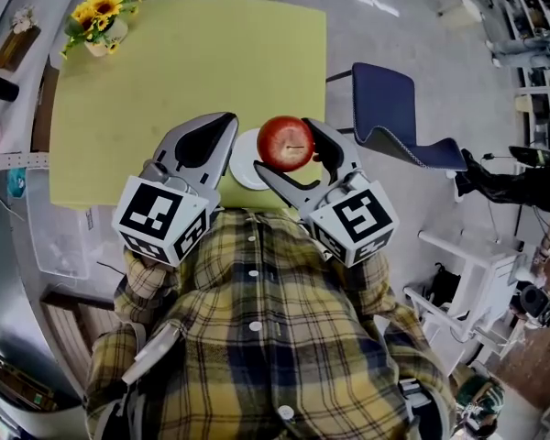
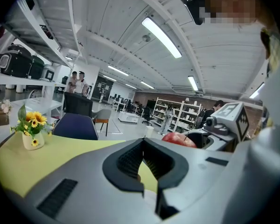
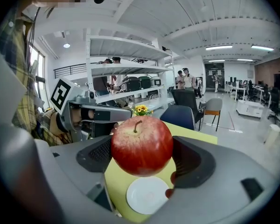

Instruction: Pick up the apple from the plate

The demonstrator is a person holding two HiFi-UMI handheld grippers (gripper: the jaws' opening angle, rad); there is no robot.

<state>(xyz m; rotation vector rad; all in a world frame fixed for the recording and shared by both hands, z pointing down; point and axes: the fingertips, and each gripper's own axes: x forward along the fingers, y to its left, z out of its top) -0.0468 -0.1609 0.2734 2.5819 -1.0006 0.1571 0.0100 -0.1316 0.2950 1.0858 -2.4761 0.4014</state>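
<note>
Inventory from my remote station:

1. Right gripper [image 1: 291, 152]: I read its jaws as clamped on the apple [image 1: 285, 142], one dark pad against each side. In the right gripper view the right gripper [image 3: 143, 154] holds the apple [image 3: 141, 145] stem upward.

2. Apple: red with a yellowish patch round the stem. It is held in the air, clear of the plate [image 1: 242, 165]. In the right gripper view I see the plate [image 3: 148, 195] below the fruit, white and bare. From the left gripper view I catch only the top of the apple [image 2: 178, 139], past the jaw tips to the right.

3. Left gripper [image 1: 227, 121]: jaws pressed together at the tips, with nothing between them. The left gripper view shows the left gripper [image 2: 143, 141] with only the hollow between its black pads. It sits just beside the right one, to the left of the plate.

4. Desk [image 1: 183, 53]: yellow-green top. The plate rests near its near edge.

5. Sunflower pot [image 1: 99, 21]: at the far left corner of the desk, well apart from the plate.

6. Blue chair [image 1: 394, 117]: on the floor off the desk's right side.

7. Plaid shirt [image 1: 257, 337]: the person's front, filling the lower part of my head view.
</note>
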